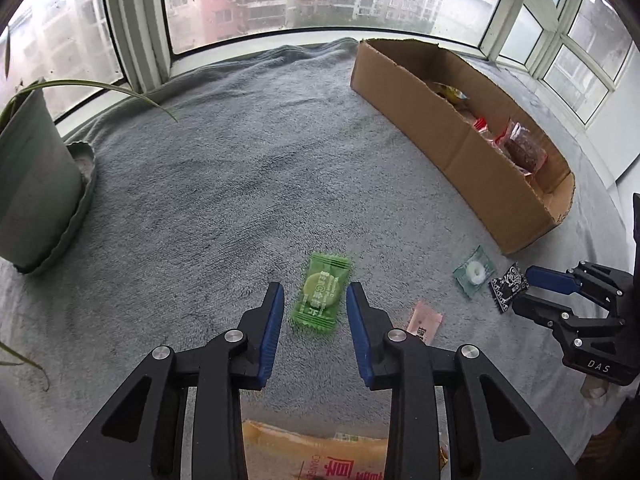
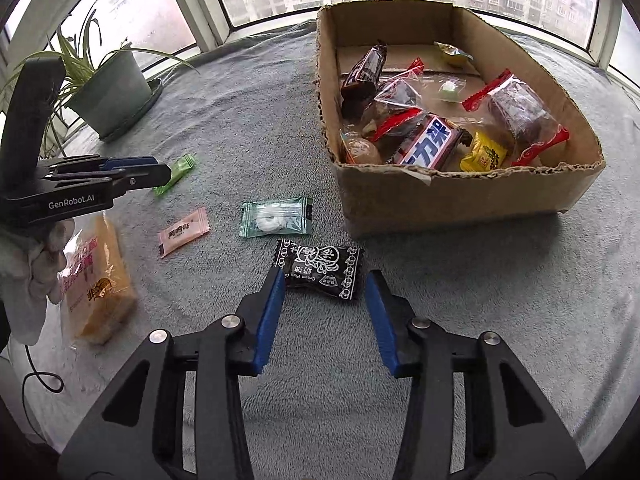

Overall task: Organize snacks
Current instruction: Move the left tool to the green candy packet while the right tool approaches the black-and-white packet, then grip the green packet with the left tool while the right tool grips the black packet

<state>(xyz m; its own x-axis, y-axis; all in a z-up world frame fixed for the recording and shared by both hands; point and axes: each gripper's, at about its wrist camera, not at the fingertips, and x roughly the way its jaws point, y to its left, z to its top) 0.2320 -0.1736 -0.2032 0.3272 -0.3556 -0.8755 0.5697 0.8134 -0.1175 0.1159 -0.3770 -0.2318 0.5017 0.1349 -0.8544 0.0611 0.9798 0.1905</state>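
The left tool [image 1: 314, 300] points steeply down at a green candy packet [image 1: 320, 298] lying flat on the grey blanket [image 1: 224, 168]. Its blue pads straddle the packet's near half with a gap showing on either side, so the jaws are open around it, not yet pressing. They line up across the wrapper's narrow width, a sensible way to pinch a thin, slippery sachet.

The right tool [image 2: 324, 284] frames a black candy packet [image 2: 320, 270] the same way. The left pad looks to be touching or just beside the wrapper's crimped edge and the right one is clear of it, so this tool is open too and holds nothing.

The cardboard box [image 2: 452, 196] sits just beyond the black packet, to the far right, already holding a heap of wrapped snacks; it appears to be the collecting place. Still loose on the blanket are a pale green mint packet [image 2: 276, 218], a pink sachet [image 2: 184, 232] and a large orange bag [image 2: 98, 280] at the near left. A potted plant [image 2: 116, 92] stands far left by the window, away from the work.
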